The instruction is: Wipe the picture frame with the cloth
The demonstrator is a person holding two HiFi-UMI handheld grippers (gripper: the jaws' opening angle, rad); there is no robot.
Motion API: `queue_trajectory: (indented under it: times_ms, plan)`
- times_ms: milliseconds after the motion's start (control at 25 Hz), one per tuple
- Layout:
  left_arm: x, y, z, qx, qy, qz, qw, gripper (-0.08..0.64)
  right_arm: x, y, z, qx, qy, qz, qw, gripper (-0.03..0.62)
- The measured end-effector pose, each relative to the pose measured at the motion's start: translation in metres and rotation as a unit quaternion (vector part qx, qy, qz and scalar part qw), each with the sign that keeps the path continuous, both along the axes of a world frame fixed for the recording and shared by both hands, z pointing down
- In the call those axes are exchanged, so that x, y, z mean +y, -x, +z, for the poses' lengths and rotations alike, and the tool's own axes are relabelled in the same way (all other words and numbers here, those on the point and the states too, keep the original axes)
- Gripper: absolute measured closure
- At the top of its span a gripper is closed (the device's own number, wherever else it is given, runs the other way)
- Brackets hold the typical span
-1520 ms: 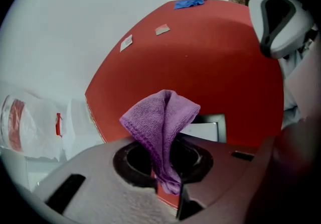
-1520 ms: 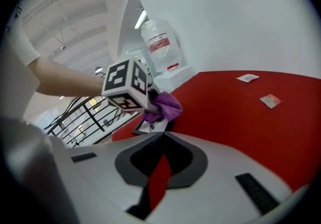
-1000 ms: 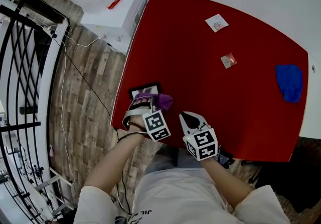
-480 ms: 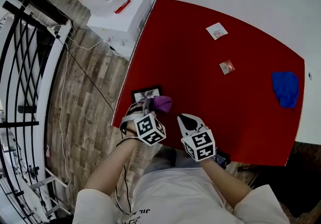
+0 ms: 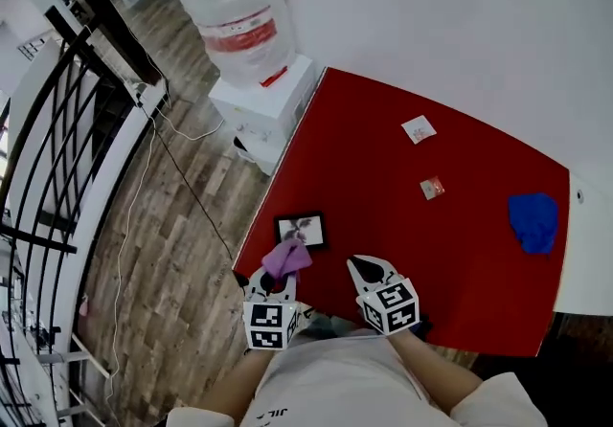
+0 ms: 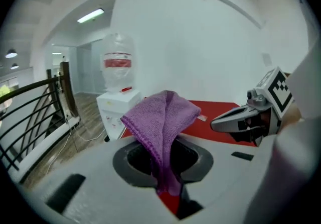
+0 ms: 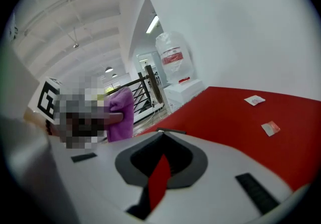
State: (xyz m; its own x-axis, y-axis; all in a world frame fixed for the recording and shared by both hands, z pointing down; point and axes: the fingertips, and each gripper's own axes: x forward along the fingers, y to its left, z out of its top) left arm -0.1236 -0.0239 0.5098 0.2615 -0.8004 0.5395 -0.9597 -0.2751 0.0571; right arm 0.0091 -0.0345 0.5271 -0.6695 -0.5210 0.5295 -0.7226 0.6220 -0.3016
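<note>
While left gripper (image 5: 276, 283) clamps cloth (image 5: 287, 258) by frame (image 5: 300, 229), right gripper (image 5: 362, 268) hovers beside it, jaws together, empty.

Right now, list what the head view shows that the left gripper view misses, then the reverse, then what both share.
Head view only: the frame lying flat, and a blue cloth near the table's right edge. Left gripper view only: the left gripper shut on the purple cloth's fold, seen close up, and a ceiling light. Both: purple cloth, table, right gripper, water bottle, railing.
</note>
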Motion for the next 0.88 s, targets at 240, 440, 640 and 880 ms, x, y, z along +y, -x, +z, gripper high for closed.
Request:
queue_trajectory:
  times_ms: [240, 440, 640, 880]
  plan:
    - [0.035, 0.021, -0.015, 0.021, -0.028, -0.079, 0.9963, 0.497, 0.020, 0.013, -0.016, 0.008, -0.022, -0.037, 0.999, 0.588]
    - [0.045, 0.023, -0.015, 0.024, -0.033, -0.090, 0.9951, 0.497, 0.033, 0.012, -0.024, 0.020, -0.044, -0.055, 0.997, 0.588]
    - [0.047, 0.025, -0.018, 0.028, -0.036, -0.096, 0.9943, 0.497, 0.035, 0.012, -0.026, 0.022, -0.053, -0.055, 0.997, 0.588]
    - [0.048, 0.017, -0.014, 0.032, -0.035, -0.085, 0.9953, 0.497, 0.031, 0.021, -0.028, 0.013, -0.061, -0.050, 0.997, 0.588]
